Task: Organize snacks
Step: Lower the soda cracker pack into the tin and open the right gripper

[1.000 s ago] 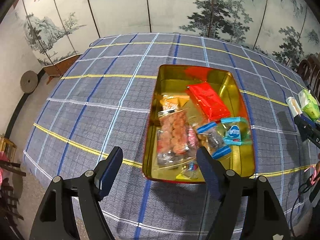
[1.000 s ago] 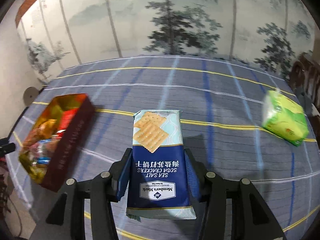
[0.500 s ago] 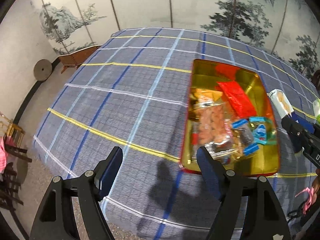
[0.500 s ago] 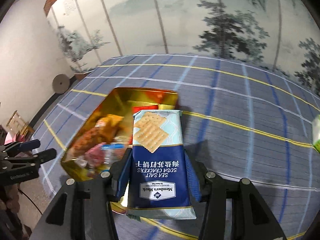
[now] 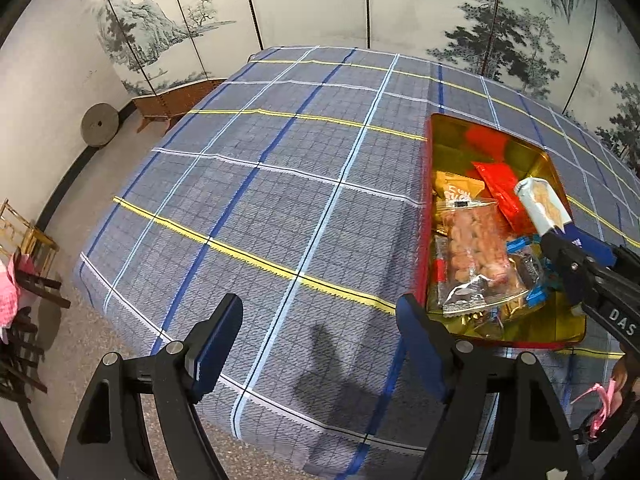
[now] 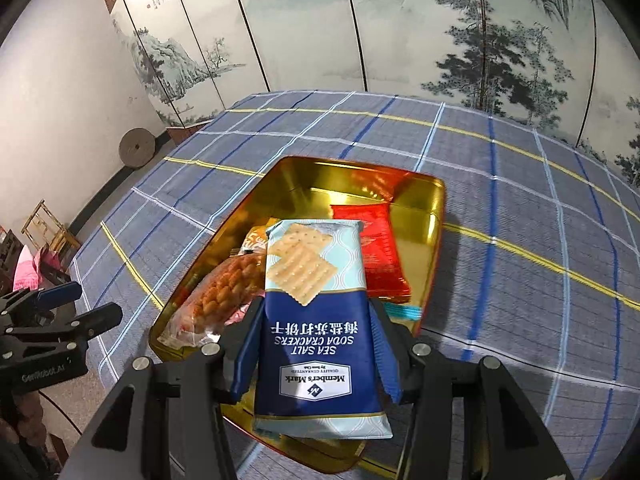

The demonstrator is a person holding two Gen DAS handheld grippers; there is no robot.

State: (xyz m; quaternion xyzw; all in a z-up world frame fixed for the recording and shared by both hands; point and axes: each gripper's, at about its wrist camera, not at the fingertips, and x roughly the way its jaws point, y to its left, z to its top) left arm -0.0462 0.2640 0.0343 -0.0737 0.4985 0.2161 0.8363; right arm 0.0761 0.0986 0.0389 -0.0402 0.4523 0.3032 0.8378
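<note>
My right gripper (image 6: 316, 344) is shut on a blue and pale cracker packet (image 6: 314, 320) and holds it above the near part of the gold tin (image 6: 308, 176). The tin holds a red packet (image 6: 372, 240), a clear bag of orange snacks (image 6: 220, 296) and small blue-wrapped sweets. In the left wrist view the tin (image 5: 424, 216) sits at the right, with the cracker packet (image 5: 542, 204) and right gripper (image 5: 576, 256) over it. My left gripper (image 5: 320, 340) is open and empty over the cloth, left of the tin.
The table has a blue plaid cloth (image 5: 260, 184). A painted folding screen (image 6: 360, 20) stands behind it. A round stone disc (image 5: 100, 125) leans on the wall at left. Chairs (image 5: 28, 280) stand by the table's left corner.
My right gripper has carried the cracker packet left, from the open cloth to above the tin. My left gripper has pulled back left, away from the tin.
</note>
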